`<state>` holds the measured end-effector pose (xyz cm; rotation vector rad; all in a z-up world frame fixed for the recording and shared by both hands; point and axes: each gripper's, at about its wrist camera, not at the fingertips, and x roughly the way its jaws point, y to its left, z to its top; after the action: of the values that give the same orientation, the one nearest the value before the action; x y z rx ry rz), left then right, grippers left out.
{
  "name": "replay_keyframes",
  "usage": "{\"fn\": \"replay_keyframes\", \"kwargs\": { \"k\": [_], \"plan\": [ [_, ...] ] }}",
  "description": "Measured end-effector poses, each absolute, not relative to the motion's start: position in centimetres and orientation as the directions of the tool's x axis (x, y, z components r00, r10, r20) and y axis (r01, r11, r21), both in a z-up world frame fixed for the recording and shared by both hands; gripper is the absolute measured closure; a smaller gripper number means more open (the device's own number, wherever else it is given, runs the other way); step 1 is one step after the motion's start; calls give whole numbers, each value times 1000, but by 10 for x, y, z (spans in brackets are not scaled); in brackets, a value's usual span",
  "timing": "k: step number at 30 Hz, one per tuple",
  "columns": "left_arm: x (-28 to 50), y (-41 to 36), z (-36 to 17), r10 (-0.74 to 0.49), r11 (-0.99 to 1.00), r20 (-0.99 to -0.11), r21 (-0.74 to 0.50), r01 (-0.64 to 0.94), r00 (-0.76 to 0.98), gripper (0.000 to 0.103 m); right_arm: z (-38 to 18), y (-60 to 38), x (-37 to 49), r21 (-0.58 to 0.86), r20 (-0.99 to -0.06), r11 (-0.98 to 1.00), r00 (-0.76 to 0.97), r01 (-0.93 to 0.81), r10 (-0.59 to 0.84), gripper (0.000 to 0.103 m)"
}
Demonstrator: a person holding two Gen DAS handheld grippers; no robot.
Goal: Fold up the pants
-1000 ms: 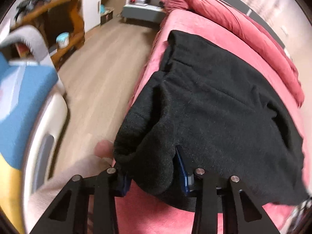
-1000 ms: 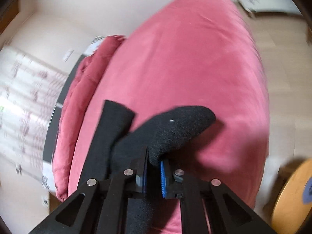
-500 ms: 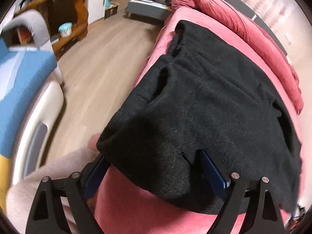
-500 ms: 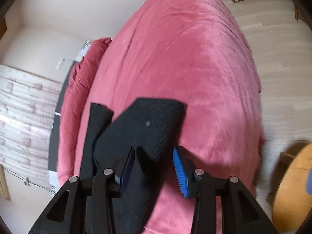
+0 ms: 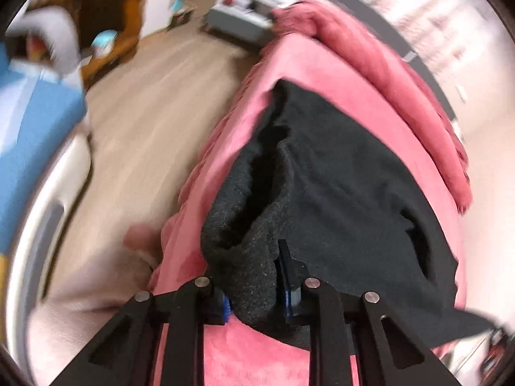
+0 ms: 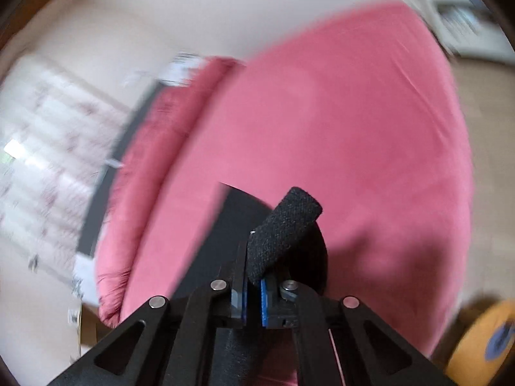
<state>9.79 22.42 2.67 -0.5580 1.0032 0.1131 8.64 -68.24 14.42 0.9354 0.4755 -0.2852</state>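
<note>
Left gripper [image 5: 254, 284], spread half-second ago, now clamps black pants [image 5: 338, 186] bunch on pink bed [image 5: 315, 74]; right gripper [image 6: 254, 289] likewise re-clamped on pants edge.

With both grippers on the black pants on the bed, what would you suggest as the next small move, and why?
Probably lift both grippers together and carry the gripped ends across the bed. The left gripper is shut on a bunched wad of the black pants, and the right gripper pinches a rolled edge of the same fabric. Most of the garment lies flat on the pink bedspread.
</note>
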Motion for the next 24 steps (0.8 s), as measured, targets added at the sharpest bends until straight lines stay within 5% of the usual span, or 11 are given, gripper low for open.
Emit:
{"fn": "replay_keyframes", "kwargs": {
  "k": [4, 11, 14, 16, 19, 24],
  "plan": [
    [87, 225, 30, -180, 862, -828, -393, -320, 531, 81, 157, -685, 57, 654, -511, 592, 852, 470, -113, 98],
    [92, 232, -10, -187, 865, -868, -367, -342, 460, 79, -22, -721, 22, 508, -834, 381, 552, 772, -5, 97],
    [91, 230, -10, -175, 870, -871, -355, -342, 458, 66, -57, -723, 7, 534, -831, 292, 556, 793, 8, 79],
    [82, 231, -6, -140, 899, -879, -305, -313, 455, 56, -51, -728, 5, 523, -833, 278, 553, 806, -36, 73],
    [71, 232, 3, -75, 927, -872, -239, -288, 483, 47, -23, -727, 0, 317, -883, 354, 410, 880, -227, 67],
    [59, 221, 32, 21, 951, -793, -172, -256, 609, 28, 21, -694, 9, 207, -799, 506, 443, 838, -407, 67]
  ]
}}
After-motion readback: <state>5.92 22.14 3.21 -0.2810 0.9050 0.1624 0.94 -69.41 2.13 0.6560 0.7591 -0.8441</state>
